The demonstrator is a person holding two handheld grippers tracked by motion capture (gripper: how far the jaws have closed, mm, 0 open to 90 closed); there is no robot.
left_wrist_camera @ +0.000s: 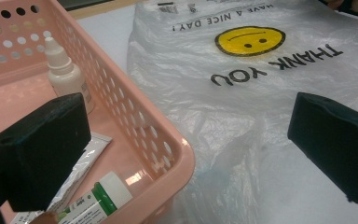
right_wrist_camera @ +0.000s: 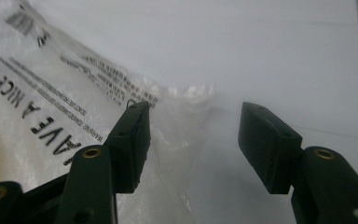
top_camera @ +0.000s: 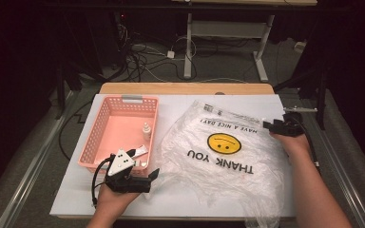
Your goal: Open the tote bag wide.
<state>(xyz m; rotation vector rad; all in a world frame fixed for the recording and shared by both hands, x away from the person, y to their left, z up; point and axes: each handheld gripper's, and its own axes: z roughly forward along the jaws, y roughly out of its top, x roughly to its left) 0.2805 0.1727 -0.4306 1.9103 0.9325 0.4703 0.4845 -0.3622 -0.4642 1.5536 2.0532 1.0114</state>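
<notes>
Bag point(top_camera: 223, 152) lies flat on worktop point(top_camera: 76, 190), just right of basket point(top_camera: 105, 108). Right gripper point(right_wrist_camera: 193, 140), jaws apart, straddles bag's far-right corner; left gripper point(left_wrist_camera: 186, 154) apart at its near-left edge. Step: reaching. Next: likely pinch corner film.

The high view looks forward and down from above the person's side of the white worktop point(top_camera: 123, 199), taking in its whole surface from some way off.

The left gripper view rides close over the worktop at about 7 o'clock and faces toward 1 o'clock, along its two black jaws. It shares with the high view the pink perforated plastic basket point(left_wrist_camera: 135, 116) point(top_camera: 105, 110) and the clear crinkled plastic bag with a yellow smiley face point(left_wrist_camera: 249, 41) point(top_camera: 224, 143).

The right gripper view sits very near the worktop at about 3 o'clock, looking down along its own jaws at the bag's printed far corner, which the high view also shows.
</notes>
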